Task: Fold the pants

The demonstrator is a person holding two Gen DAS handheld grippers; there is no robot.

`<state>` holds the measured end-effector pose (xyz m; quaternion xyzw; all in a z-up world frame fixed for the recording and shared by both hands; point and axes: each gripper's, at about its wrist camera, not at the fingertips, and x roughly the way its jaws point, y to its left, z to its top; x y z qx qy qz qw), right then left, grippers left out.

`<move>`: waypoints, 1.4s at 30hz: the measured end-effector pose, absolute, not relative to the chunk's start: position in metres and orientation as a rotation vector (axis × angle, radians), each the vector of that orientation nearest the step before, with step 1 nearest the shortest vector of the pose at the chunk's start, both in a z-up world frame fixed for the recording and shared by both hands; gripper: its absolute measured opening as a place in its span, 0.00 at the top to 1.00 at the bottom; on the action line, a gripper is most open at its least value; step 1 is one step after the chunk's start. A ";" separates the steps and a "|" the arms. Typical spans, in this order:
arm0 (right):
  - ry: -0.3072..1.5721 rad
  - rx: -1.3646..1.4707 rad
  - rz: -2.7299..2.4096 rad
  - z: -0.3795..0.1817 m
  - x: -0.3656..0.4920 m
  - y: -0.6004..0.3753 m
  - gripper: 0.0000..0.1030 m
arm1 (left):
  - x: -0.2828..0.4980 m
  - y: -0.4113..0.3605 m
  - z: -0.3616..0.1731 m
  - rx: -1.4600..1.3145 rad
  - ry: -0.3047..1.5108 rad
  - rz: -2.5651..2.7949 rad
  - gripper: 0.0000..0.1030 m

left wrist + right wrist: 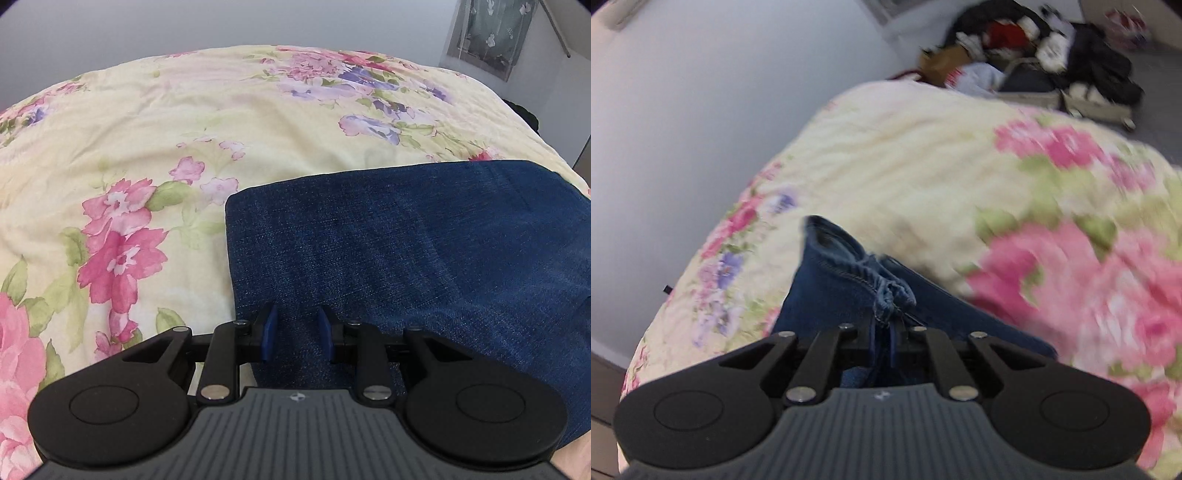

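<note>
Here, dark blue jeans (406, 240) are seen spread on a floral bedspread (147, 147). The left gripper (297, 328) is held above them, its pads parted, while the right gripper (890, 332) is clamped on a bunched hem.

Motion blurs the floral bedspread (1071, 258); the pants (424, 258) run off-frame.

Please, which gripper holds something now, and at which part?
The right gripper is shut on the jeans, pinching the bunched hem. The left gripper stands open over them, holding nothing.
</note>
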<state>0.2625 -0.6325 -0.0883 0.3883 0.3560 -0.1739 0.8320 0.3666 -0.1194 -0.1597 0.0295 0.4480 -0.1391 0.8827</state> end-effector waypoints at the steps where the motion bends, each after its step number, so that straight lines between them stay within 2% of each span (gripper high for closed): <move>1: 0.768 0.838 -0.380 -0.104 0.255 -0.635 0.99 | 0.367 -0.120 -0.159 0.063 0.935 -0.289 0.69; 6: 0.748 0.822 -0.384 -0.112 0.256 -0.632 0.99 | 0.367 -0.119 -0.155 0.060 0.935 -0.286 0.69; 13: 0.621 0.738 -0.299 -0.052 0.237 -0.617 0.99 | 0.364 -0.110 -0.142 0.035 0.907 -0.309 0.69; 15: 0.655 0.720 -0.350 -0.066 0.232 -0.624 0.99 | 0.364 -0.110 -0.142 0.042 0.915 -0.322 0.69; 19: 0.785 0.883 -0.446 -0.134 0.220 -0.644 1.00 | 0.360 -0.113 -0.141 0.083 0.926 -0.319 0.69; 23: 0.794 0.826 -0.438 -0.135 0.222 -0.640 0.98 | 0.355 -0.114 -0.136 0.118 0.925 -0.313 0.69; 24: 0.793 0.797 -0.439 -0.130 0.222 -0.638 0.97 | 0.354 -0.112 -0.134 0.103 0.921 -0.314 0.69; 26: 0.797 0.683 -0.466 -0.115 0.223 -0.633 0.77 | 0.353 -0.108 -0.127 0.081 0.903 -0.318 0.69; 28: 0.803 0.528 -0.504 -0.101 0.224 -0.626 0.73 | 0.357 -0.107 -0.118 0.077 0.878 -0.317 0.69; 31: 0.771 0.429 -0.491 -0.086 0.228 -0.623 0.73 | 0.375 -0.107 -0.106 0.047 0.854 -0.306 0.69; 37: 0.722 0.377 -0.343 -0.085 0.264 -0.609 0.93 | 0.413 -0.121 -0.120 0.031 0.870 -0.299 0.76; 42: 0.741 0.364 -0.314 -0.111 0.304 -0.603 0.99 | 0.438 -0.120 -0.148 0.009 0.894 -0.267 0.83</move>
